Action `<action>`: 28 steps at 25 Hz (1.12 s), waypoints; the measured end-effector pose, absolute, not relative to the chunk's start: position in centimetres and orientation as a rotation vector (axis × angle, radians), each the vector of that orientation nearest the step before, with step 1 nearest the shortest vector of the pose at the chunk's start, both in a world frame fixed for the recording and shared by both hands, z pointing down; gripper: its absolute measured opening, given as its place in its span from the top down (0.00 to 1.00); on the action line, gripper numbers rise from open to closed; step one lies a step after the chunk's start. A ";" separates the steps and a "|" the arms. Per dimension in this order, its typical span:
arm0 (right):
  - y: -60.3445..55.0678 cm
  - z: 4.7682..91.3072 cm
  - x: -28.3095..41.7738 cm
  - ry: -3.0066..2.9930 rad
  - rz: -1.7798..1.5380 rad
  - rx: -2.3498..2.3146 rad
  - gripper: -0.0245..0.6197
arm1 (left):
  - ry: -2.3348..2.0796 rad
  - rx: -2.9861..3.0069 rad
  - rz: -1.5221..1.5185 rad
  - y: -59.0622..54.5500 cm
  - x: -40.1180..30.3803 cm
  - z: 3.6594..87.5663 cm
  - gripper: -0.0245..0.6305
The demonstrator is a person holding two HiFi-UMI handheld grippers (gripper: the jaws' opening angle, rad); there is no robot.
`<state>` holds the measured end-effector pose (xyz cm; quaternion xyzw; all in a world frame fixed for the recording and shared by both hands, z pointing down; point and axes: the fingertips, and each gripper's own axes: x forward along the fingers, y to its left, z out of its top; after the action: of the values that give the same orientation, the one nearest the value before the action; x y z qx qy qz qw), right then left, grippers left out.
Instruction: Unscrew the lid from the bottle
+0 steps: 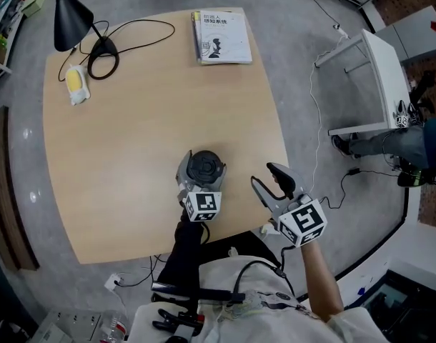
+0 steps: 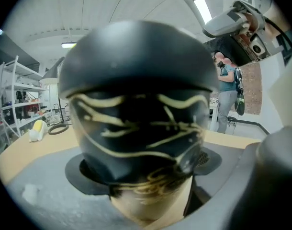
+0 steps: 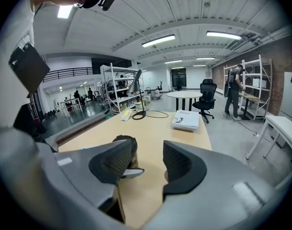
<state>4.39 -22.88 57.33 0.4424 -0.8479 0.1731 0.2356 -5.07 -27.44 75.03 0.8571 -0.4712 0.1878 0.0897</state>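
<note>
Bottle point(image 2: 136, 128), filling the left gripper view: glossy dark body with cream wavy lines and a paler tan foot, round dark lid point(image 1: 204, 165) in place. It stands upright near the middle of the desk's point(image 1: 132, 141) near edge. Left gripper point(image 1: 201, 177): jaws wide, pads against the body. Right gripper point(image 1: 269, 183): textured jaws part open, empty, just right of the bottle. Step, as judged: bracing. Next, the right gripper should straddle the lid, clamp and twist.
</note>
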 end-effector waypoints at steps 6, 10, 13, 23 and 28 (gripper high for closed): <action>-22.7 58.3 5.1 -2.320 0.506 1.222 0.64 | -1.352 2.514 0.556 -27.7 -5.5 75.1 0.27; -22.5 57.9 3.5 -2.396 0.473 1.125 0.64 | -1.288 2.495 0.533 -27.0 -4.8 74.0 0.30; -22.6 57.1 1.8 -2.461 0.408 1.001 0.64 | -1.284 2.543 0.512 -26.7 -3.8 71.3 0.30; -18.2 47.5 -1.0 -2.604 0.006 0.272 0.27 | -1.337 2.740 0.409 -22.1 2.9 54.5 0.30; -14.5 42.2 -0.5 -2.638 -0.097 0.024 0.27 | -1.328 2.773 0.417 -19.0 4.7 49.6 0.30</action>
<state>-0.48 -14.46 42.20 0.0089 -0.9681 -0.0356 0.2480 4.68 -18.98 49.62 0.8935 -0.4280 0.1345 0.0194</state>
